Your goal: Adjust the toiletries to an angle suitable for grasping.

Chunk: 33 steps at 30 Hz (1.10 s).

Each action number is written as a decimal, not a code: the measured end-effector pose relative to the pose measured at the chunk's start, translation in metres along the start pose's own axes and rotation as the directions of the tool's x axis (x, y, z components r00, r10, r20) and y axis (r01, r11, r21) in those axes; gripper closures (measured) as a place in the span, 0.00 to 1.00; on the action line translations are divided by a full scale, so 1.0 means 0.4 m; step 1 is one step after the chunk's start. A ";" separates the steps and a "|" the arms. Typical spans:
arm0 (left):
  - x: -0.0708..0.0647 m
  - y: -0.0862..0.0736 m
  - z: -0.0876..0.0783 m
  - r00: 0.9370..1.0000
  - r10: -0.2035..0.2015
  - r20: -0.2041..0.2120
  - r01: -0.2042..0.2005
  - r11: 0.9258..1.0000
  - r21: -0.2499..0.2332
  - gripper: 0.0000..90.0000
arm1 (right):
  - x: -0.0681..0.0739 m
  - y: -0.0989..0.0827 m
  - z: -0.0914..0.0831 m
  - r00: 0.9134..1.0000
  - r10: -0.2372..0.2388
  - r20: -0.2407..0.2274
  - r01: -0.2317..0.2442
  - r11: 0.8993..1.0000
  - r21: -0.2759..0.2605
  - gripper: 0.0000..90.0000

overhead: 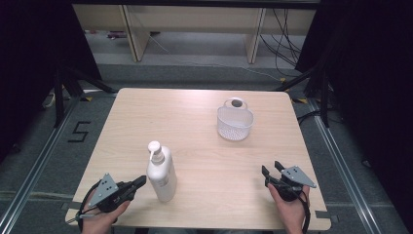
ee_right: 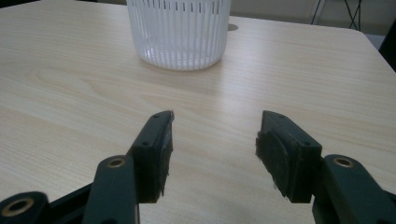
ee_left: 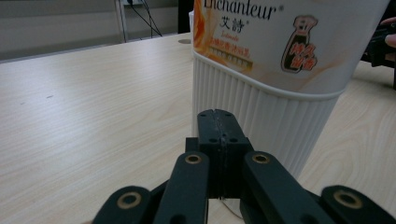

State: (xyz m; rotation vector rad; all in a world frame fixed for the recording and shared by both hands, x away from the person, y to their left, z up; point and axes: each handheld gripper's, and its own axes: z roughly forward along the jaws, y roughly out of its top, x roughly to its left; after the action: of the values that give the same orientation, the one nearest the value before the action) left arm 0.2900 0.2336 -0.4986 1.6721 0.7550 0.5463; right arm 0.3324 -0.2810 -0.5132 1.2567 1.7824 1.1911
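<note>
High view has the pump bottle (overhead: 161, 174) upright near the left gripper (overhead: 140, 181), jaws pressed together; right gripper (overhead: 272, 168) spread, basket (overhead: 234, 123) beyond. Probably open wide first, then squeeze the ribbed body low.

White pump bottle (overhead: 161, 173) upright; white slotted basket (overhead: 234, 122) well apart.

White pump bottle (overhead: 161, 173) with orange-patterned label, white slotted basket (overhead: 234, 123), pale woodgrain table (overhead: 204, 146), black tongs (ee_right: 212, 154)
</note>
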 end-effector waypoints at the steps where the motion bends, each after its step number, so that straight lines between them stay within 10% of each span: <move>1: -0.002 -0.003 0.002 1.000 -0.016 0.003 0.016 1.000 0.001 0.99 | 0.001 0.000 0.001 1.000 0.005 0.000 -0.005 1.000 -0.002 0.50; 33: -0.038 0.005 0.015 0.998 0.009 0.059 -0.011 0.999 0.035 0.99 | 0.004 0.001 -0.002 1.000 0.008 -0.027 -0.007 1.000 0.024 0.50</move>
State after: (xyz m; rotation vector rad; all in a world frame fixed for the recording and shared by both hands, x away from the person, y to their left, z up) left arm 0.2843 0.2183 -0.4974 1.7185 0.7171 0.4913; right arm 0.3313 -0.2799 -0.5124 1.2678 1.8182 1.1995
